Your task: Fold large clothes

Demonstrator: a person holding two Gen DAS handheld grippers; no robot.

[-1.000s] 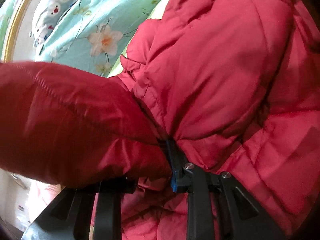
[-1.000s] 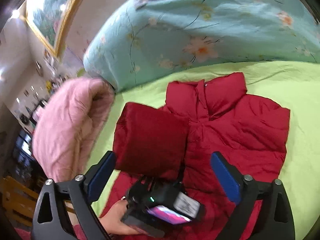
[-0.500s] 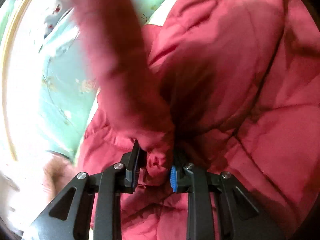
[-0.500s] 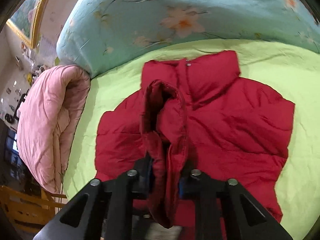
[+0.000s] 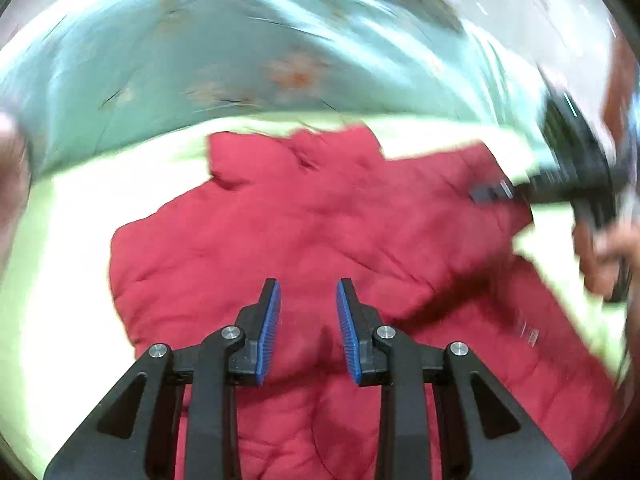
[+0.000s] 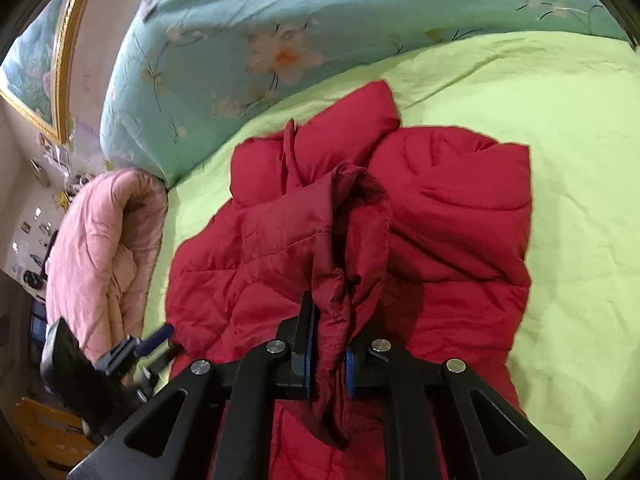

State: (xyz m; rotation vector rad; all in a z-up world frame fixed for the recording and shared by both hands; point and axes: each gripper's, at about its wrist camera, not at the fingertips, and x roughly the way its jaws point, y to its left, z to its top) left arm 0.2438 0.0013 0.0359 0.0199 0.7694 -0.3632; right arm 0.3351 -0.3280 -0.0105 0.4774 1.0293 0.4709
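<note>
While spread on the bed (image 6: 560,128), the jacket (image 6: 460,236) looks puffy, soft, likely slippery; take it by seams or the cuff. Right gripper (image 6: 327,354) fingers pinch the sleeve (image 6: 352,248). Left gripper (image 5: 307,332), blurred, fingers apart, empty.

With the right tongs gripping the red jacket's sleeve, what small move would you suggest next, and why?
Probably carry the sleeve across and lay it flat on the jacket chest, then let go. The right tongs are shut on the cuff, which is raised and bunched over the jacket's middle. The left tongs hang open above the jacket, holding nothing, so they are free to smooth the fold.
</note>
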